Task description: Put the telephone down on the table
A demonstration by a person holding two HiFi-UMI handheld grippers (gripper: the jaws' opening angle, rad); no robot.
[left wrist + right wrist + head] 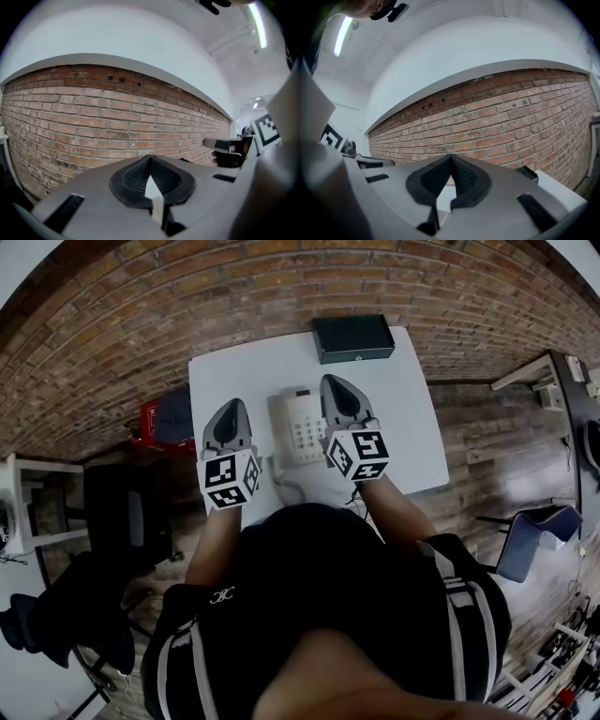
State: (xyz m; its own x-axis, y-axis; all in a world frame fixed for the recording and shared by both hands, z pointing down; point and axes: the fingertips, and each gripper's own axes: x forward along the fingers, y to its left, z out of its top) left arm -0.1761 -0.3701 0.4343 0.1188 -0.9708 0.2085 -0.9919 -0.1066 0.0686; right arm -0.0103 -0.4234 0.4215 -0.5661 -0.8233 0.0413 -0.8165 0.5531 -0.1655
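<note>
A white desk telephone (300, 425) with a keypad lies flat on the white table (412, 427), its cord (284, 486) trailing toward the near edge. My left gripper (231, 406) is held above the table just left of the phone, my right gripper (332, 382) over its right edge. Both are raised and point toward the brick wall. In the left gripper view the jaws (150, 157) are pressed together with nothing in them. The right gripper's jaws (451, 156) are likewise shut and empty. Neither gripper touches the phone.
A black box (353, 337) sits at the table's far edge; its corner (528, 172) shows in the right gripper view. A red object (147, 423) lies on the floor at left, near a black chair (127, 512). A blue chair (534, 535) stands at right.
</note>
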